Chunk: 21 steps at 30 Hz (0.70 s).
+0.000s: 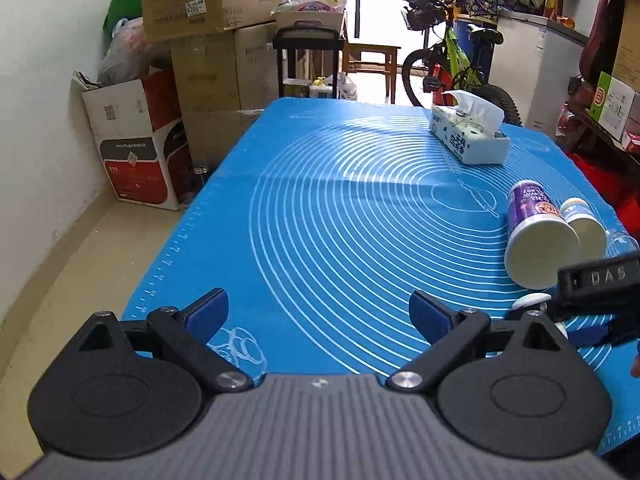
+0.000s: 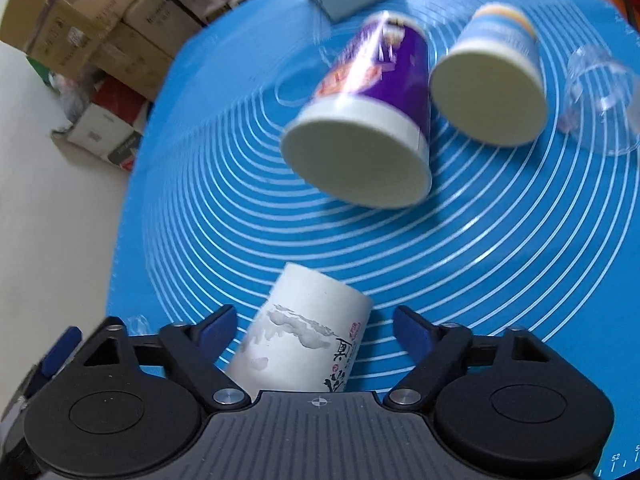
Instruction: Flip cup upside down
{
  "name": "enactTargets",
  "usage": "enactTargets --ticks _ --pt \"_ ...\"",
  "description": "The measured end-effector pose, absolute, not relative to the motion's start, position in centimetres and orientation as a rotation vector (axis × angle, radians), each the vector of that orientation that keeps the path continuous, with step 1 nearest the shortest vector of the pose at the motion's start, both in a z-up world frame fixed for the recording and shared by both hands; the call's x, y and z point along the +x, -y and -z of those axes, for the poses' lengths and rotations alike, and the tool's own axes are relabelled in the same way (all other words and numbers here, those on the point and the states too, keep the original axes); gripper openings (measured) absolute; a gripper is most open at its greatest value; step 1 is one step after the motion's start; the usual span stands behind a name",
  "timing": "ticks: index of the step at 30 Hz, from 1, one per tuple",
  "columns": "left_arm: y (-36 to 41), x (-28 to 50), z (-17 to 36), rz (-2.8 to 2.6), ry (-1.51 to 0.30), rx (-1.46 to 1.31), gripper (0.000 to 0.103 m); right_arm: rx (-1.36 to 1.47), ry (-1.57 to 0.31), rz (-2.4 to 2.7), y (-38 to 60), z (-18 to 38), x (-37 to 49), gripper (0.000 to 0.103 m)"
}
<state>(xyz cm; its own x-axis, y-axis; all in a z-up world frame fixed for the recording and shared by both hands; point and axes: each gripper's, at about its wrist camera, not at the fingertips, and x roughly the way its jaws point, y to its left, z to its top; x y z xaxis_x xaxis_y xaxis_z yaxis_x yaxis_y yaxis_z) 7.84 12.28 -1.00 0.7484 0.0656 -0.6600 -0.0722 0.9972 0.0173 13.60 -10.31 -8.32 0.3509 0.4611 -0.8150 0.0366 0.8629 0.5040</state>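
While my right tongs (image 2: pixel 314 326) stand spread around the white cup (image 2: pixel 304 340) on the blue mat (image 2: pixel 224 216), not pinching it, my left tongs (image 1: pixel 318 312) gape over bare mat. Farther off stand a purple cup (image 2: pixel 360 120), another paper cup (image 2: pixel 492 84), then the tissue box (image 1: pixel 468 136).

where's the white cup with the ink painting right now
In the right wrist view the white cup sits on the blue mat between the open right hand-held gripper fingers, nearer than the purple cup.
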Motion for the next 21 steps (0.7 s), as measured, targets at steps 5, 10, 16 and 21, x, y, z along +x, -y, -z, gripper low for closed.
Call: enactTargets --ticks 5,10,16,21 --pt "-12.0 7.9 1.4 -0.053 -0.728 0.004 0.096 0.446 -1.172 -0.316 9.8 7.9 13.6 0.066" --pt "-11.6 7.7 1.5 -0.046 -0.728 -0.008 0.096 0.298 -0.985 -0.331 10.3 6.0 11.6 0.065" --pt "-11.1 7.4 1.3 -0.032 -0.707 -0.036 0.096 0.064 -0.692 -0.244 10.8 5.2 8.6 0.066" --pt "-10.7 7.1 1.3 -0.026 -0.698 -0.06 0.096 -0.199 -0.44 -0.193 9.9 6.2 4.7 0.066"
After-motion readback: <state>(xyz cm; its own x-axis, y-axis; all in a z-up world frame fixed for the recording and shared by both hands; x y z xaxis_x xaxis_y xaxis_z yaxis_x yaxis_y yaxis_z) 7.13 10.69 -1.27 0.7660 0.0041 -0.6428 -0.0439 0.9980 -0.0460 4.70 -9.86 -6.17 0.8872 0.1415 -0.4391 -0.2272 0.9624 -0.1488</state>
